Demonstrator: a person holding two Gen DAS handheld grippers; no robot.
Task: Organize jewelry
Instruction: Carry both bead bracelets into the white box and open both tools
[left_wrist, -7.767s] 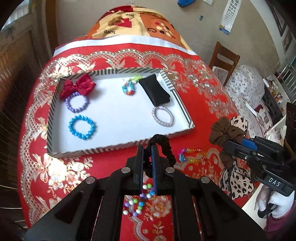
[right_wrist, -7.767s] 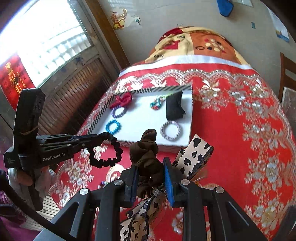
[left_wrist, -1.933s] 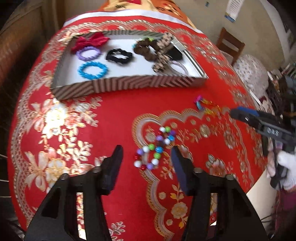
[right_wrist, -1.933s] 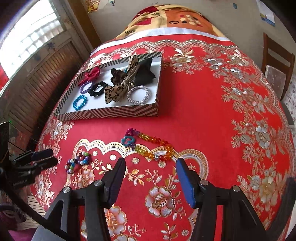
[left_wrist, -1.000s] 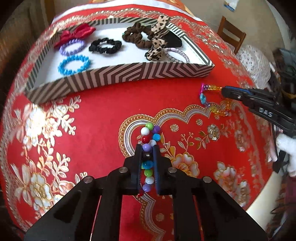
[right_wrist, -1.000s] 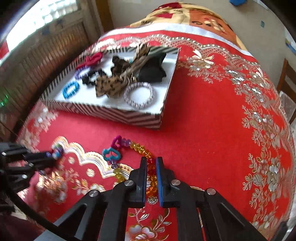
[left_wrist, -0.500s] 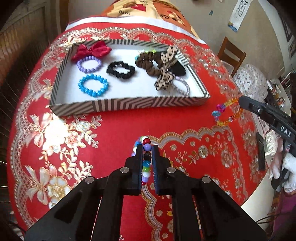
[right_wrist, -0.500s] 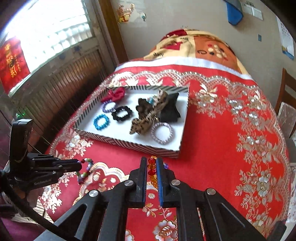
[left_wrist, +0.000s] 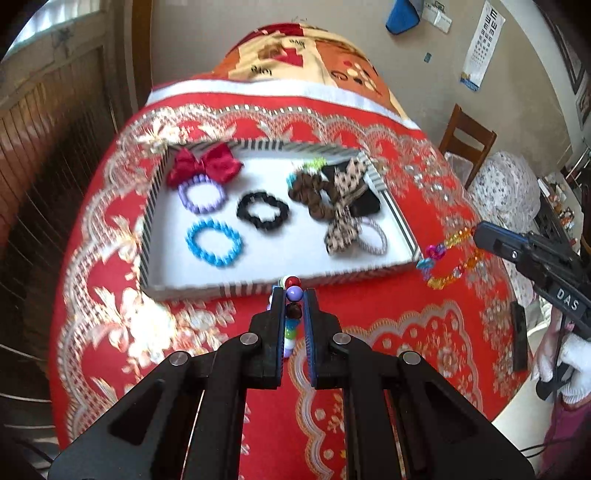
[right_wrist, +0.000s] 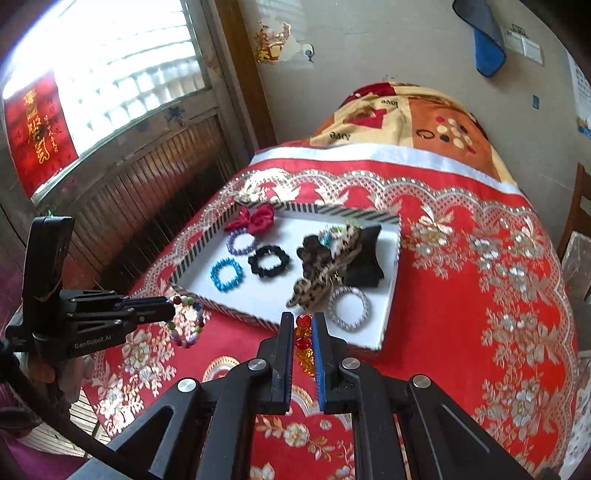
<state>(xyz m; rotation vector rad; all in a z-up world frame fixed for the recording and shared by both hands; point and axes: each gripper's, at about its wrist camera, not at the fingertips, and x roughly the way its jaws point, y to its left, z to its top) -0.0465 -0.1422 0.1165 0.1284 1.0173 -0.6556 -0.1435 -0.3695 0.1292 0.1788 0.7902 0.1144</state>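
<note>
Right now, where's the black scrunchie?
In the tray, mid-floor in the left wrist view: the black scrunchie lies right of the purple bracelet, up-right of the blue bracelet, left of the brown scrunchie.

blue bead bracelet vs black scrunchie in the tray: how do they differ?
The blue bead bracelet is a ring of glossy round beads; the black scrunchie is matte, ruffled fabric. The bracelet lies nearer the tray's front wall, the scrunchie further back and toward the middle. Both lie flat, apart, on the white floor.

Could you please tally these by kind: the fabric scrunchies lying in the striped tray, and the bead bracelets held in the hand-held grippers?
Scrunchies: 2 (black scrunchie, brown scrunchie)
Held bracelets: 2 (multicoloured bracelet, crystal bracelet)
Total: 4
</note>
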